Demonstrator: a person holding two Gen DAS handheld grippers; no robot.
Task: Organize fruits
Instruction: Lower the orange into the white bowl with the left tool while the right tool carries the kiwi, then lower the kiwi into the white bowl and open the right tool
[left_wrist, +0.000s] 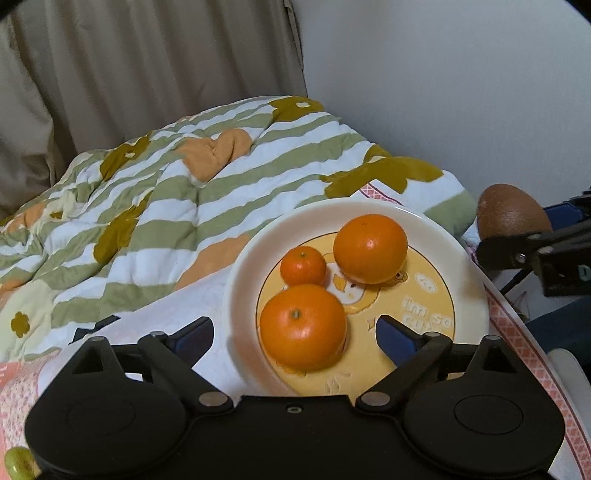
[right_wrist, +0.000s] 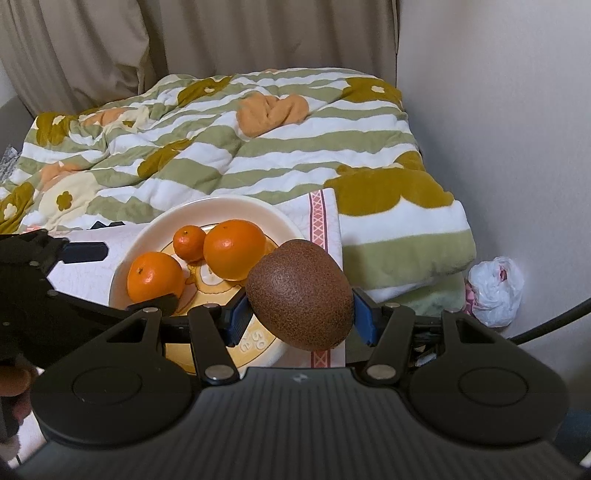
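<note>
your right gripper (right_wrist: 298, 317) is clenched on the kiwi (right_wrist: 300, 295), blue pads pressing its two sides. the kiwi's long axis runs roughly across the view, tilted, its left end higher and farther, its right end lower and nearer. it hangs over the near right rim of the plate (right_wrist: 155, 229), hiding part of the plate's printed centre and the cloth edge beneath.

your left gripper (left_wrist: 293, 334) stands released, jaws spread wide, no earlier state told here. the near orange (left_wrist: 303, 326) sits between the blue fingers (left_wrist: 393, 336) with a gap on each side, resting on the plate (left_wrist: 240, 280). the stem end of this orange faces up toward the camera.

beyond it, the small mandarin (left_wrist: 303, 265) lies just behind and touches or nearly touches the near orange. the far orange (left_wrist: 370, 248) sits to its right, close beside it. all three fruits are on the plate's yellow cartoon centre.

from the left view, the kiwi (left_wrist: 511, 212) shows off the plate's right rim, held in the black arm of the other gripper.

the plate rests on a white cloth (right_wrist: 325, 210) with a pink patterned border. behind it lies a striped quilt (right_wrist: 229, 147) with flower shapes, then a curtain (right_wrist: 221, 37) and a wall. a white plastic bag (right_wrist: 493, 291) lies by the wall at right.
</note>
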